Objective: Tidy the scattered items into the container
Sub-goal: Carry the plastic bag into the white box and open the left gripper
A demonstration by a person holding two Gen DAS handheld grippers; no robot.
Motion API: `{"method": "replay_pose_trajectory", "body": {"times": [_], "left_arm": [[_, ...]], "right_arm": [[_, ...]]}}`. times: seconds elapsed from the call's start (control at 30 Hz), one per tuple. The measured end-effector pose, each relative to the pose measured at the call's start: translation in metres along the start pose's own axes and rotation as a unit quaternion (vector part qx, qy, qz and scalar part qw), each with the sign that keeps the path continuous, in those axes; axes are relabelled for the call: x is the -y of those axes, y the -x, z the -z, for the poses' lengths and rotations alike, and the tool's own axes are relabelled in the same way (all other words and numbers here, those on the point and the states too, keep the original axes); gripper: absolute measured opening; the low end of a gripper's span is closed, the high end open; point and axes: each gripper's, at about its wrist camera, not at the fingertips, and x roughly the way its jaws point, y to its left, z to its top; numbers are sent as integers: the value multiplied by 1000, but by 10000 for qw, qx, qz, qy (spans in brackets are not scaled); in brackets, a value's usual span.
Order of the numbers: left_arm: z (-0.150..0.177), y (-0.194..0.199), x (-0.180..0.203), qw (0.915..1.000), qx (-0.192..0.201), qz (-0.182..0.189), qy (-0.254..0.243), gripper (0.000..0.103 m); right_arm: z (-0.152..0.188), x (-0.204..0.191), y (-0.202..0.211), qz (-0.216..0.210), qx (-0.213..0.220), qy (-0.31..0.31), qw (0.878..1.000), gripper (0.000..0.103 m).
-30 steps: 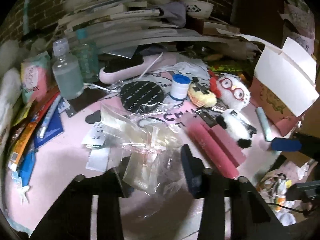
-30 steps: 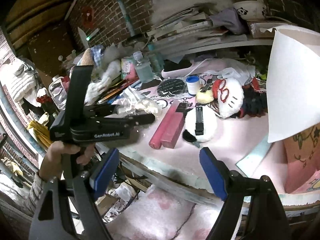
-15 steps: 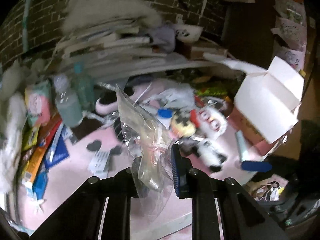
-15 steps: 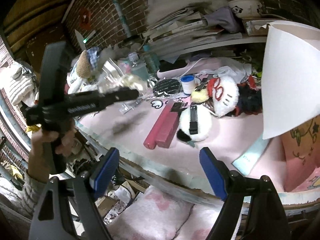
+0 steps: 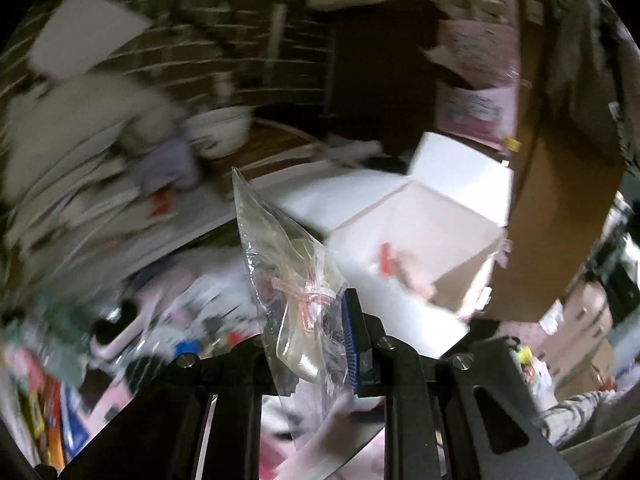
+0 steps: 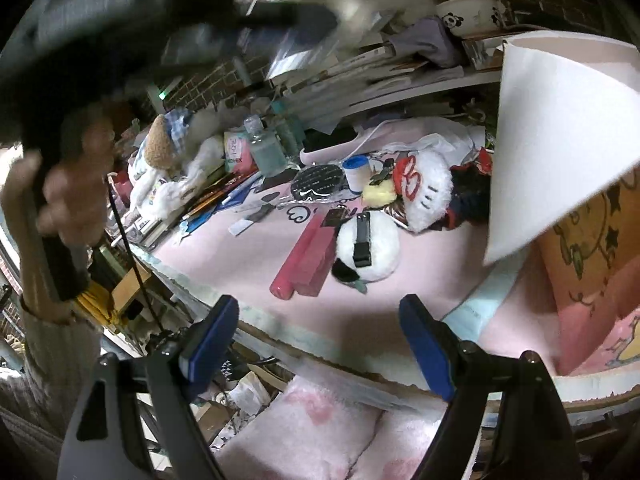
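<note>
One clear plastic bag (image 5: 294, 292) in left hand-held gripper (image 5: 320, 344), two plush toys (image 6: 420, 188)

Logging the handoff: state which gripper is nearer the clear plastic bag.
Left. The left gripper has its jaws shut on the clear plastic bag, holding it up toward the white box. The right gripper hangs open at the table edge, with no bag near it.

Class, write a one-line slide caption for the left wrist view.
Left claw shut on a clear plastic bag, facing the open white box.
</note>
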Motion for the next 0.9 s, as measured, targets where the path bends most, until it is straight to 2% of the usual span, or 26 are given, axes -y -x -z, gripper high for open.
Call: {"method": "replay_pose_trajectory", "body": {"times": [0.17,0.43,0.67,0.73,0.8,0.87,0.9], "left_arm": [[-28,-31,32,9980,-314,448,-313,13],[-55,-81,64,9880,-1176,928,-387,13],[-55,-113,73,9789,-1787,945,-288,15],[-55,-117,72,9786,-1831,905,-234,21],[-56,-117,68,9802,-1786,842,-158,49],[-57,-114,66,9828,-1671,784,-104,61],[-58,-112,64,9835,-1624,799,-67,63]], "right_arm": [[7,5,4,-59,-17,-89,9999,80],[16,14,8,-171,-41,-243,9995,80],[19,19,9,-229,-28,-353,9991,80],[18,20,10,-228,-17,-369,9991,80],[18,21,11,-227,-10,-383,9990,80],[18,22,11,-220,-3,-392,9990,80],[18,22,12,-218,-1,-394,9990,80]]}}
